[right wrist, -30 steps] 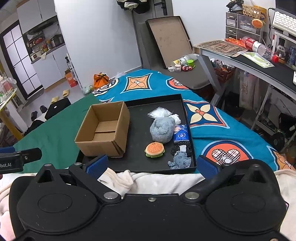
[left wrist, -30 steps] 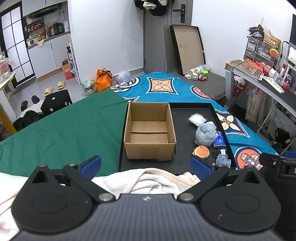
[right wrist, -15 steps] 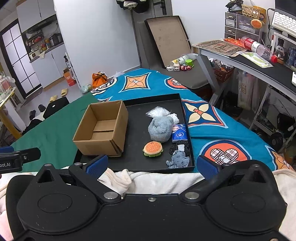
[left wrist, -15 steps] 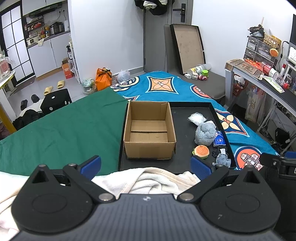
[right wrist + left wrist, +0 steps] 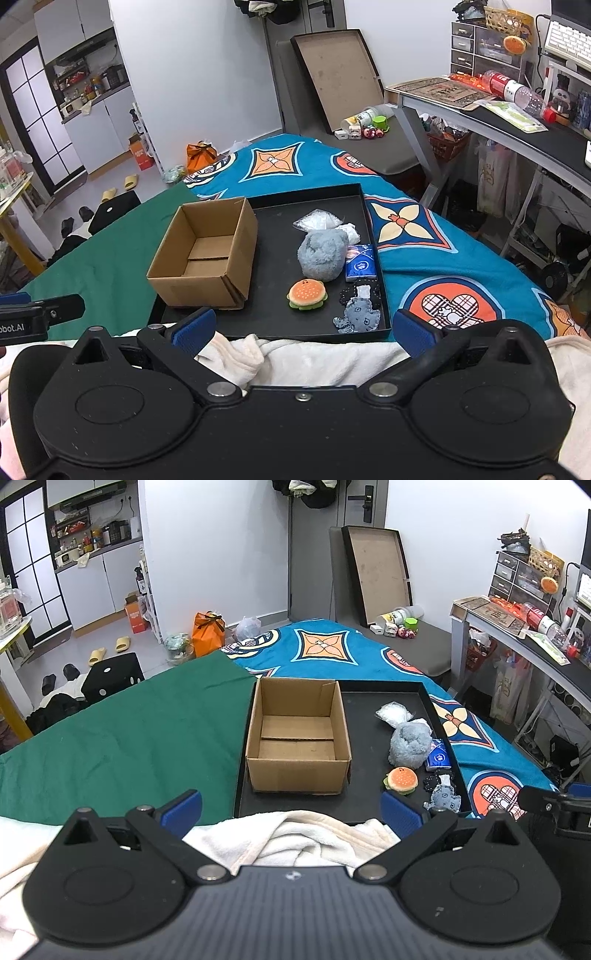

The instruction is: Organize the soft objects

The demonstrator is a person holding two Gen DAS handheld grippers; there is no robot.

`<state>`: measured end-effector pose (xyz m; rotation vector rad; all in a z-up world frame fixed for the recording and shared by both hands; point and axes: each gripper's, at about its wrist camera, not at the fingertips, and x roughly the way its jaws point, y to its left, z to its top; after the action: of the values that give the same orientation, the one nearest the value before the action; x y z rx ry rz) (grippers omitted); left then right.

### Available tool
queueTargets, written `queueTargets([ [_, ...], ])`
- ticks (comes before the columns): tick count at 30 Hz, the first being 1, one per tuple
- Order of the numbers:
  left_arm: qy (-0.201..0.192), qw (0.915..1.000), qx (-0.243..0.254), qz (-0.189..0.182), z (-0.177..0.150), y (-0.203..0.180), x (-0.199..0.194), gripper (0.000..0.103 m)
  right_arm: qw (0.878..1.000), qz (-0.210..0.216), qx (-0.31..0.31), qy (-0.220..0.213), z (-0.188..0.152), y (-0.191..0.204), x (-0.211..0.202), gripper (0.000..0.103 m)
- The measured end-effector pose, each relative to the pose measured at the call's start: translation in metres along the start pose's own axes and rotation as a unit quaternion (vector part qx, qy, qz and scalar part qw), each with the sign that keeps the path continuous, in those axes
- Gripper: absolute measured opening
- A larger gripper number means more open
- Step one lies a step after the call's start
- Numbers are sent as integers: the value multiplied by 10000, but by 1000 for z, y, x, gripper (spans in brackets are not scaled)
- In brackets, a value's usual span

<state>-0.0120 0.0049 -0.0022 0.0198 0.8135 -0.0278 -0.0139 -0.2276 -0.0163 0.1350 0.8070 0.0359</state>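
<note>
A black tray [image 5: 384,694] [image 5: 371,236] lies on the bed. In its left half stands an open, empty cardboard box [image 5: 298,738] [image 5: 205,254]. To the right of the box lie a grey plush ball [image 5: 410,744] [image 5: 323,254], a burger plush [image 5: 402,780] [image 5: 307,293], a blue tissue pack [image 5: 361,263], a clear bag [image 5: 317,220] and a grey fabric toy [image 5: 357,317]. Both grippers hover short of the tray's near edge, over a white towel [image 5: 295,834] [image 5: 314,360]. My left gripper [image 5: 291,806] is open and holds nothing. My right gripper [image 5: 303,326] is open and holds nothing too.
A green sheet [image 5: 122,746] covers the bed's left part, a blue patterned blanket [image 5: 424,236] its right. A desk [image 5: 491,122] with clutter stands at the right. Bags, slippers and a black cube [image 5: 112,675] are on the floor beyond the bed.
The right gripper's view has drifted slightly, so the tray and box sit a little further left. The left gripper has hardly moved. Nothing was grasped or let go.
</note>
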Motion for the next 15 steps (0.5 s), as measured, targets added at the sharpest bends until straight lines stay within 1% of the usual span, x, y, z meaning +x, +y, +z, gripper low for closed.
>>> queueTargets([
  [15,-5,10000,-11,-13,-1,3,2,102,10000,16,14,41,-1,-1,4,103],
])
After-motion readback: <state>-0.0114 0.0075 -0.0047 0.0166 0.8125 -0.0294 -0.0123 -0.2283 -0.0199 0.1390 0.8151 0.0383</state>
